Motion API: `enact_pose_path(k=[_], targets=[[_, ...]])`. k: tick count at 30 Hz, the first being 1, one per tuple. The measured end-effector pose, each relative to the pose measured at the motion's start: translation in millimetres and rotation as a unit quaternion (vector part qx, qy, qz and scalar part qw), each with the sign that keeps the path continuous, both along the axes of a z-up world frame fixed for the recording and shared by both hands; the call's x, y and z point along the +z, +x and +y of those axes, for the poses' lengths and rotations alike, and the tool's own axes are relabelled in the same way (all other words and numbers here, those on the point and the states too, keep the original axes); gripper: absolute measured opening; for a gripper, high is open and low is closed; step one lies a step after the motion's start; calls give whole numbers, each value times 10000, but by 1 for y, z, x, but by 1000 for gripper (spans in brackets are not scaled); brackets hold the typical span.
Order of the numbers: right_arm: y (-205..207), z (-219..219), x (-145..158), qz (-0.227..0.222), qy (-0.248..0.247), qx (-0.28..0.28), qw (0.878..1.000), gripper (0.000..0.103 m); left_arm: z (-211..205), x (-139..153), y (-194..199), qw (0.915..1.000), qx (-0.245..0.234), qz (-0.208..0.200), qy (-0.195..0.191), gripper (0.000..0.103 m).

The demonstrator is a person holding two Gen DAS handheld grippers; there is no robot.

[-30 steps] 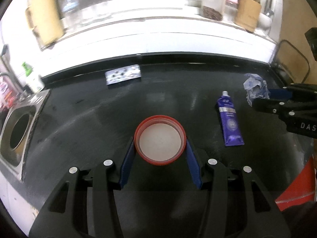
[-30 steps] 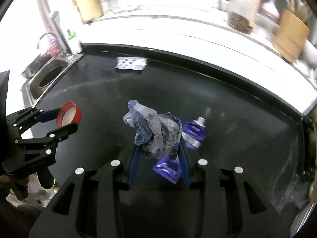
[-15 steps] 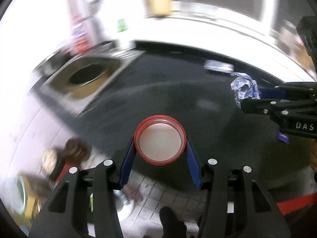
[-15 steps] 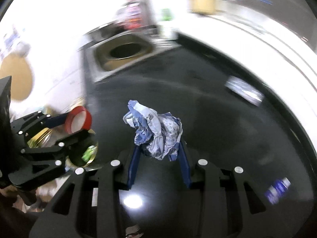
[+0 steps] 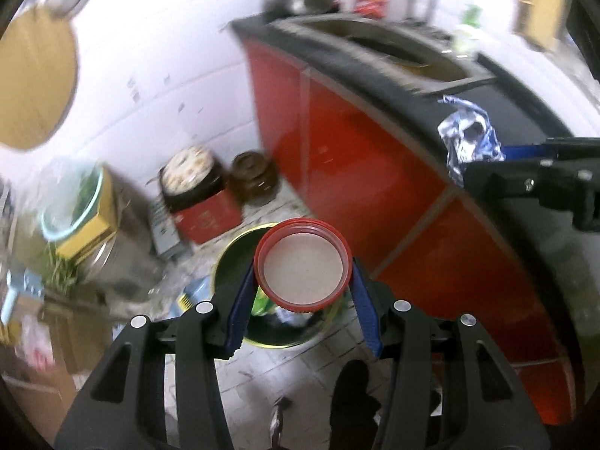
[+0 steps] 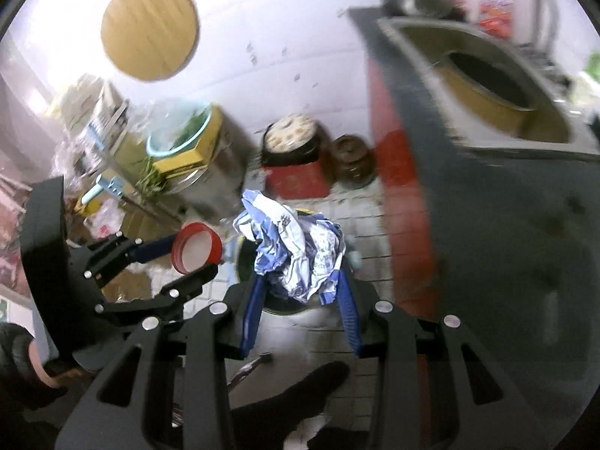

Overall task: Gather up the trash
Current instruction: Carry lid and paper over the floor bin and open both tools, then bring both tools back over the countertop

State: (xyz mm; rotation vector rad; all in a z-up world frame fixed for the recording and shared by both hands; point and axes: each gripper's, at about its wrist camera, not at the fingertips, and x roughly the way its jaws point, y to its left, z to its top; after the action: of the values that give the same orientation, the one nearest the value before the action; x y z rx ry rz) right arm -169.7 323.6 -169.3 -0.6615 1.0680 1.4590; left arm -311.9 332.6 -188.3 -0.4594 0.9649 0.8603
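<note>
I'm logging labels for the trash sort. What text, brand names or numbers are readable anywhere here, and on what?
Nothing reads clearly in either view.
crumpled wrapper, held in the right gripper: blue print with a few characters, too creased and blurred to read.
red lid, held in the left gripper: plain, no print visible.
red box on the floor: faint marks, blurred.
red packet behind the sink: print blurred.

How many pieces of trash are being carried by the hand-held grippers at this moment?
2. The red lid is in the left hand-held gripper; the crumpled wrapper is in the right hand-held gripper. Both hang above the floor bin.
</note>
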Motion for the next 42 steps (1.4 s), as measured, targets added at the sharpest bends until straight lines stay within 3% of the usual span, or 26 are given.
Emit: enact_pose_path(k=[5, 11, 18, 19, 20, 21, 22, 23, 29, 34, 39, 42], targets=[[-21, 62, -60, 220, -412, 282, 9985, 37, 39, -54, -33, 9985, 463, 0, -302, 48], [-36, 111, -133, 252, -958, 505, 9938, 37, 62, -103, -47, 9958, 694, -68, -600, 48], [-37, 143, -171, 359, -1192, 579, 9905, 40, 77, -139, -47, 9933, 725, -180, -881, 48], [-38, 147, -175, 389, -1209, 585, 9902, 51, 79, -143, -46, 9932, 694, -194, -919, 49], [-37, 149, -178, 396, -1243, 583, 9897, 74, 81, -145, -44, 9932, 669, -182, -932, 55], [-38, 152, -181, 409, -1260, 558, 9896, 82, 83, -148, -44, 9933, 653, -152, -943, 62], [-36, 152, -181, 399, -1233, 540, 9901, 85, 84, -151, -44, 9934, 649, -118, -936, 72], [-36, 154, -182, 441, -1236, 547, 9898, 85, 85, -152, -45, 9937, 670, -91, -893, 77], [-32, 149, -177, 392, -1274, 558, 9895, 85, 84, -147, -47, 9931, 744, -86, -901, 79], [-18, 132, -153, 372, -1182, 397, 9915, 85, 77, -128, -40, 9950, 574, -65, -818, 79], [12, 97, -93, 272, -853, -16, 9960, 86, 60, -79, -13, 9981, 211, -212, -540, 80], [42, 60, -47, 104, -602, -442, 9972, 87, 44, -41, 17, 9990, -221, -295, -237, 87]])
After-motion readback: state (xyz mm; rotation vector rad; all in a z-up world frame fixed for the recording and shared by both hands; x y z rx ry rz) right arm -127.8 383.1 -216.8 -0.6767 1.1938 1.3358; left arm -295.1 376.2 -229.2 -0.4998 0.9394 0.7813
